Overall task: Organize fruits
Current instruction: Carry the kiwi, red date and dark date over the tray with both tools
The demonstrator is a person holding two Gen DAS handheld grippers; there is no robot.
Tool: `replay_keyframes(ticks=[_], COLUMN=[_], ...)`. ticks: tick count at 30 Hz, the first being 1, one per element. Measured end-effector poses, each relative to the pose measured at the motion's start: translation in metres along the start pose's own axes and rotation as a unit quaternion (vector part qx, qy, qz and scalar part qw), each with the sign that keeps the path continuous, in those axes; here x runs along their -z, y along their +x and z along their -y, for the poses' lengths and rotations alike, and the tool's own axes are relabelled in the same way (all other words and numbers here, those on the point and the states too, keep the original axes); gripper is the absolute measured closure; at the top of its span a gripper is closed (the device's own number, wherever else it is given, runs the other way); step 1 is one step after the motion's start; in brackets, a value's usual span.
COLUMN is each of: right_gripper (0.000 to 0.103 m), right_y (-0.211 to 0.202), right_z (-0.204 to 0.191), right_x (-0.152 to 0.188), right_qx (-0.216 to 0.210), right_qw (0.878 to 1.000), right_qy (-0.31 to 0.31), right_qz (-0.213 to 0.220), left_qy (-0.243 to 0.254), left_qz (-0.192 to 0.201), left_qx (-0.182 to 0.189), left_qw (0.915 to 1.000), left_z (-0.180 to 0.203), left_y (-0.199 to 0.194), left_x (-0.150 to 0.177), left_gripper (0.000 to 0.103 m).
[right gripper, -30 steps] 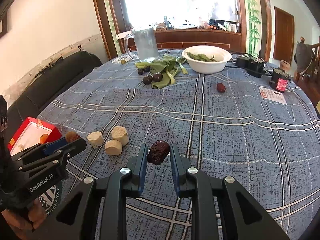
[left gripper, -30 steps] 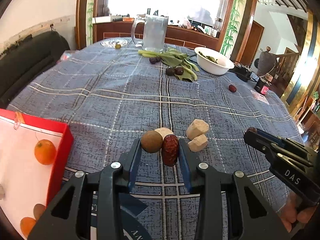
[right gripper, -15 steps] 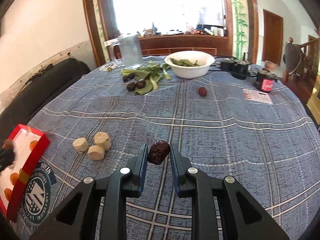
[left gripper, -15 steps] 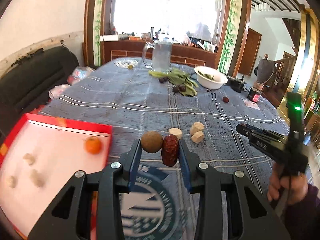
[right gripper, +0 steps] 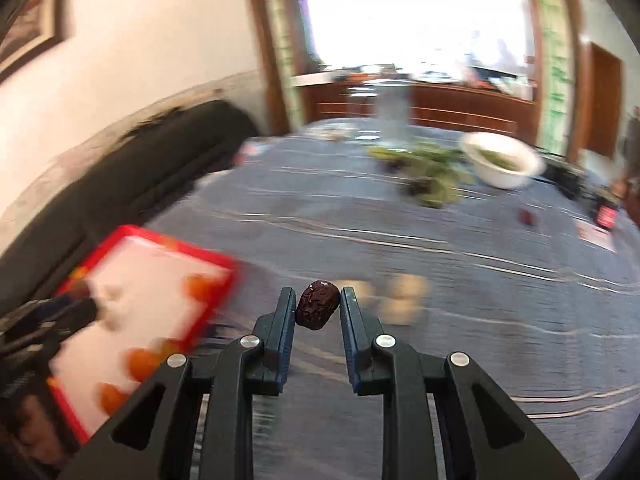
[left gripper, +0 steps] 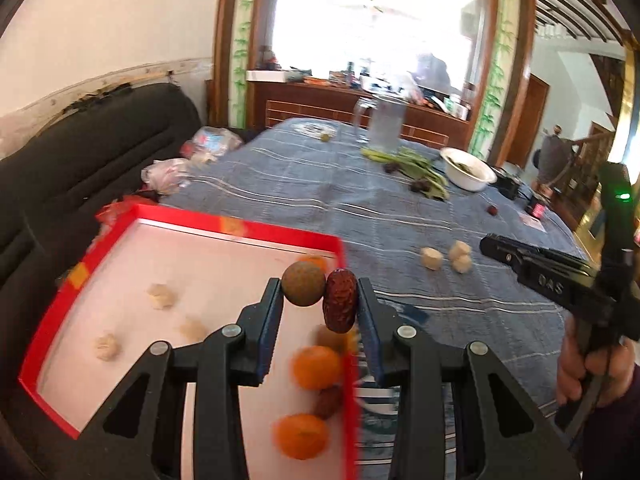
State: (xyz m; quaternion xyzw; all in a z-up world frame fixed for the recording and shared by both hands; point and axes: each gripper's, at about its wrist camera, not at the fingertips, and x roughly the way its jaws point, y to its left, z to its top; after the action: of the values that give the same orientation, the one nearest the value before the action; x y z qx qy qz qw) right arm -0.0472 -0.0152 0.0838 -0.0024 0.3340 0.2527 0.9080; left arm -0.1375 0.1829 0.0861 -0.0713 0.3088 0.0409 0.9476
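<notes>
My left gripper [left gripper: 319,295] is shut on two fruits side by side, a round brown longan [left gripper: 303,283] and a red date [left gripper: 339,300], held above the right edge of the red tray [left gripper: 200,222]. The tray holds oranges [left gripper: 316,367], a date and pale lumps. My right gripper [right gripper: 317,307] is shut on a dark wrinkled date [right gripper: 316,309] above the blue tablecloth, right of the red tray [right gripper: 192,250]. The right gripper [left gripper: 486,243] also shows at the right of the left wrist view, held by a hand. The left gripper [right gripper: 86,302] shows over the tray in the right wrist view.
Three pale lumps [left gripper: 448,256] lie on the checked cloth [left gripper: 320,184]. Farther back are a glass jug [left gripper: 384,126], green leaves with dark fruits [left gripper: 420,172], a white bowl [left gripper: 468,170] and a lone date [left gripper: 492,210]. A black sofa [left gripper: 80,160] lies left of the table.
Both grippers have swung left with their fruits still held. The left one now hangs over the red tray, and the tray has come into the right wrist view.
</notes>
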Motion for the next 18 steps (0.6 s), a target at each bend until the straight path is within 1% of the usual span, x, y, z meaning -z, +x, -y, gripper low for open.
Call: replay_keyframes(ticks=[4,7,9,12,14,18], right_gripper=[0.082,0.082,0.082,0.082,0.082,0.082], right_y=[0.013,0.022,0.029,0.037,0.04,0.047], right_z=[-0.066,-0.103,-0.122,-0.136,-0.142,-0.139], right_x=[-0.004,0.0,0.005,0.012,0.016,0.022], right_qx=[-0.073,-0.103,-0.112,-0.123,-0.12,-0.121], right_qw=[0.997,0.993,0.991,0.989,0.989,0.989], right_qy=[-0.028,-0.051,-0.066,-0.074,-0.08,-0.075], right_qz=[-0.009,-0.015,-0.02,-0.03,-0.033,-0.047], left_qy=[-0.016,-0.028,-0.035,-0.045,-0.045,-0.038], left_qz=[0.011,0.014,0.011,0.006,-0.001,-0.014], left_qx=[-0.036,-0.065,-0.081,-0.093,-0.099,-0.101], left_qw=[0.9992,0.9974,0.996,0.9946,0.9941,0.994], left_z=[-0.032,-0.054,-0.068,-0.084,-0.09,-0.093], left_y=[-0.006,-0.008,-0.008,-0.007,-0.004,0.001], left_x=[-0.001,0.0,0.002,0.006,0.011,0.018], left_gripper=[0.064,0.064,0.064,0.064,0.064,0.064])
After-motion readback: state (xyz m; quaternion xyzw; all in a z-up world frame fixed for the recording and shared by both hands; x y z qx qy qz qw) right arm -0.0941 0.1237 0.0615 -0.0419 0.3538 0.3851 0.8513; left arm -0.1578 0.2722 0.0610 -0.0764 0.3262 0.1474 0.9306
